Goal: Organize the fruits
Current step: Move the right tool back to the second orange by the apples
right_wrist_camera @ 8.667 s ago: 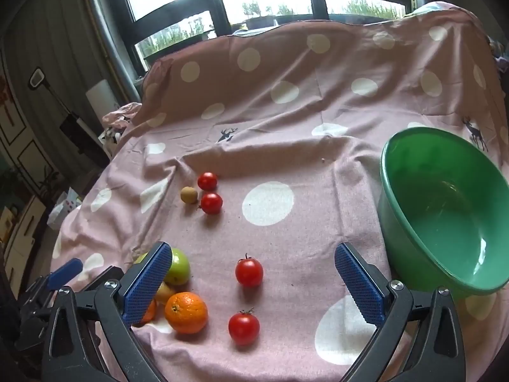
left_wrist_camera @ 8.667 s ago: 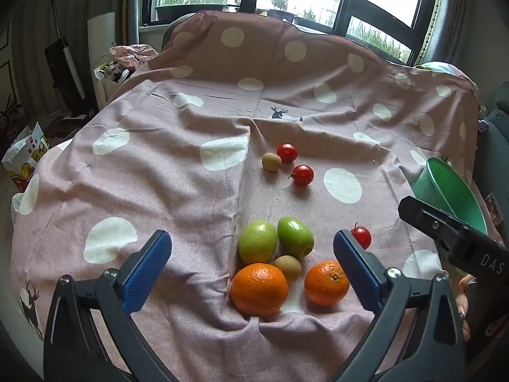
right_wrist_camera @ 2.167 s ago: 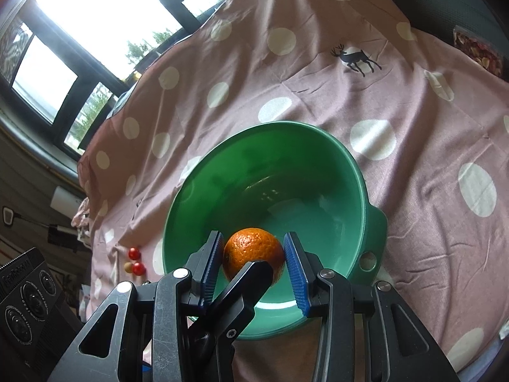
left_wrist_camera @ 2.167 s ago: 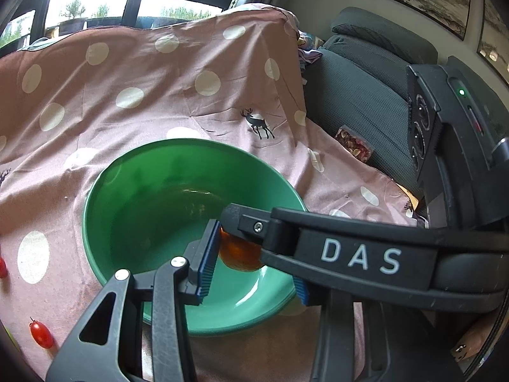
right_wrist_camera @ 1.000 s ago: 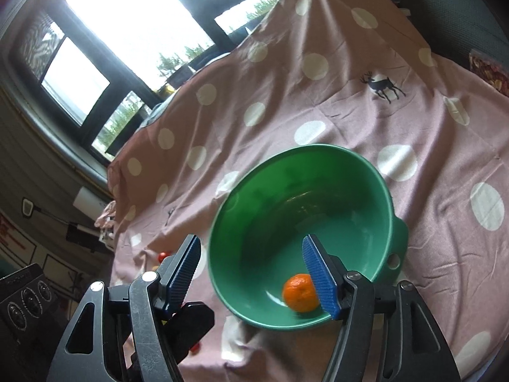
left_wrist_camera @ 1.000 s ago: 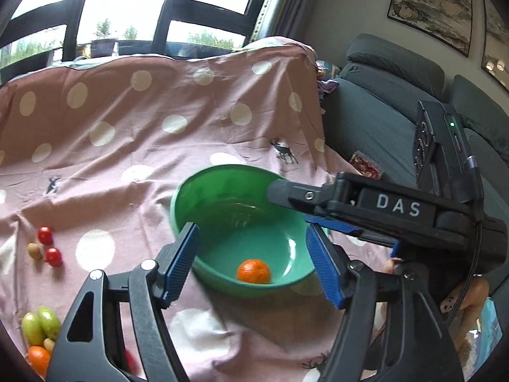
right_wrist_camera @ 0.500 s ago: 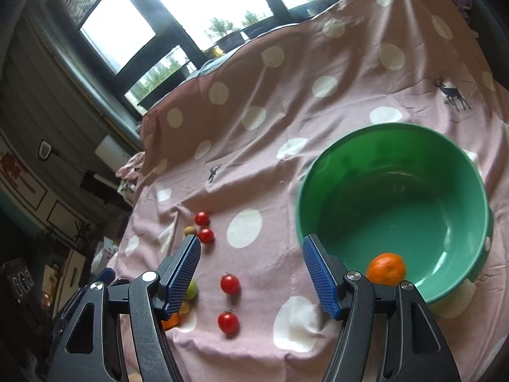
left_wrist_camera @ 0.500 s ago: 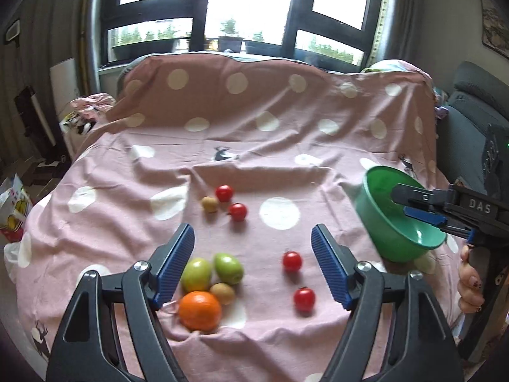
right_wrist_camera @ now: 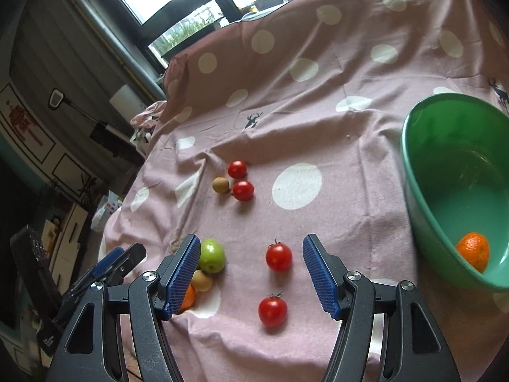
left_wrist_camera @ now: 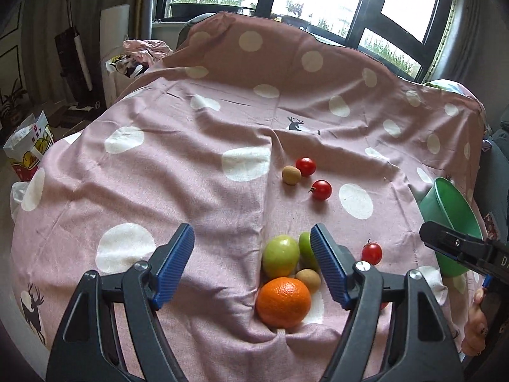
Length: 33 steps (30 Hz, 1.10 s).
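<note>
Both tools hang open and empty above the pink dotted cloth (left_wrist_camera: 159,165). Left tool (left_wrist_camera: 251,270) has its jaws spread, having just widened a little, with nothing between the pads; the orange (left_wrist_camera: 283,301) lies just inside its right finger, touching a green apple (left_wrist_camera: 281,256) and a small kiwi (left_wrist_camera: 308,280), with a second apple (left_wrist_camera: 306,250) partly behind that finger. Right tool (right_wrist_camera: 251,278) stands half spread; one tomato (right_wrist_camera: 279,256) sits on the cloth between its fingers, another tomato (right_wrist_camera: 272,311) nearer the camera. Off to its right, the green bowl (right_wrist_camera: 423,197) holds a second orange (right_wrist_camera: 473,251).
</note>
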Each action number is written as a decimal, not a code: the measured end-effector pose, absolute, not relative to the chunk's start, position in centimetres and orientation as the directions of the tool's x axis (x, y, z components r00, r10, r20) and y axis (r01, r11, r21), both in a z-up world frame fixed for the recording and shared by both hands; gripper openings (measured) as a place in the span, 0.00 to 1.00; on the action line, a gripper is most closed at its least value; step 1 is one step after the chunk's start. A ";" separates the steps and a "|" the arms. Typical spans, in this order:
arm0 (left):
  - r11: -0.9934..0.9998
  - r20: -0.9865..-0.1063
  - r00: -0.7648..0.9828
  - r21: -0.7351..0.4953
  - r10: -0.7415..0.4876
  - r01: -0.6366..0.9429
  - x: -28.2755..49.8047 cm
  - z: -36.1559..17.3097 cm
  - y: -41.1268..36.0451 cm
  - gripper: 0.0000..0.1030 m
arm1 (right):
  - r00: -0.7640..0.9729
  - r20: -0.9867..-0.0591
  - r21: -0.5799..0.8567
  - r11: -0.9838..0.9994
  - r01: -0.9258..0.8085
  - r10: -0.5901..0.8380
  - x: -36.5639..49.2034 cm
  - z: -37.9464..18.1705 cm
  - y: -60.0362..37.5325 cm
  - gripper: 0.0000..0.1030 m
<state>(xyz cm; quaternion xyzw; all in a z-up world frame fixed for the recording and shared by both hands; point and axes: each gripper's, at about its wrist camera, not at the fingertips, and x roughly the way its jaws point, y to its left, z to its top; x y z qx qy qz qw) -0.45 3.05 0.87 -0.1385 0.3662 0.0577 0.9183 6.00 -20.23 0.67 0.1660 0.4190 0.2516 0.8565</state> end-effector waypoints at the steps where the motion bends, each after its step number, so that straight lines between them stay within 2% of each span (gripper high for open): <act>1: 0.951 -0.687 0.727 -0.222 0.003 -0.214 -0.5 0.9 3.4 0.73 | 0.511 -0.633 0.499 0.811 -0.305 0.581 5.9 0.5 -19.8 0.65; 7: 0.926 -0.699 0.715 -0.262 0.012 -0.271 -0.6 0.5 5.2 0.73 | 0.399 -0.612 0.563 0.731 -0.385 0.682 5.4 -0.4 -16.9 0.65; 12: 0.888 -0.676 0.733 -0.383 -0.081 -0.255 -0.8 0.5 6.6 0.71 | 0.336 -0.633 0.567 0.713 -0.411 0.697 4.7 -1.7 -14.3 0.65; 21: 0.865 -0.674 0.731 -0.423 -0.104 -0.268 -0.9 0.5 7.4 0.71 | 0.233 -0.643 0.591 0.667 -0.453 0.729 4.5 -3.8 -10.7 0.65; 28: 0.851 -0.673 0.729 -0.449 -0.122 -0.272 -0.9 0.4 7.8 0.71 | 0.230 -0.660 0.576 0.678 -0.457 0.715 4.5 -4.7 -9.2 0.65; 30: 0.849 -0.671 0.730 -0.456 -0.131 -0.267 -1.0 0.4 7.9 0.71 | 0.237 -0.651 0.575 0.673 -0.465 0.721 4.6 -4.8 -9.1 0.64; 32: 0.848 -0.670 0.730 -0.458 -0.133 -0.266 -1.0 0.4 7.9 0.71 | 0.221 -0.646 0.597 0.664 -0.451 0.731 4.9 -5.2 -9.3 0.57; 33: 0.848 -0.670 0.730 -0.459 -0.133 -0.267 -1.0 0.4 8.0 0.71 | 0.209 -0.644 0.610 0.659 -0.441 0.736 5.1 -5.5 -9.3 0.56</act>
